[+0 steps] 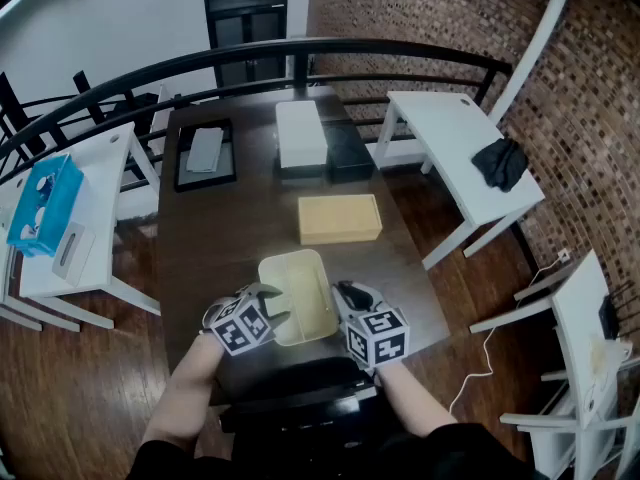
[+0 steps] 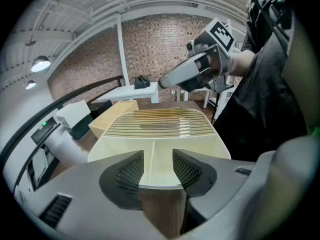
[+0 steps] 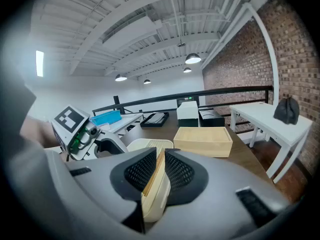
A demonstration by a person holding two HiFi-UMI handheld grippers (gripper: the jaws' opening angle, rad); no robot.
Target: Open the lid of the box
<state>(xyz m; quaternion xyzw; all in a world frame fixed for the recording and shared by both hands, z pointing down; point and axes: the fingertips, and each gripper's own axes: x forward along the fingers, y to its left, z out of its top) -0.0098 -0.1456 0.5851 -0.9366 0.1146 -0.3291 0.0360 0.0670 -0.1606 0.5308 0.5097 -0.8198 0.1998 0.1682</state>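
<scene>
A cream plastic lid (image 1: 300, 293), hollow side up with a ribbed floor, sits at the near end of the dark table (image 1: 215, 228) between both grippers. My right gripper (image 1: 343, 293) is shut on its right rim; the right gripper view shows the thin edge (image 3: 156, 199) pinched between the pads of that gripper (image 3: 160, 171). My left gripper (image 1: 272, 303) stands at the left rim. Its jaws are open (image 2: 158, 169), and the lid's near wall (image 2: 157, 149) shows between the fingertips without being squeezed. A tan wooden box (image 1: 339, 218) lies just beyond the lid.
A white box (image 1: 300, 133), a black box (image 1: 348, 150) and a black tray (image 1: 205, 153) stand at the table's far end. White side tables (image 1: 455, 138) flank it; the left one carries a blue box (image 1: 45, 203). A black railing (image 1: 250, 63) curves behind.
</scene>
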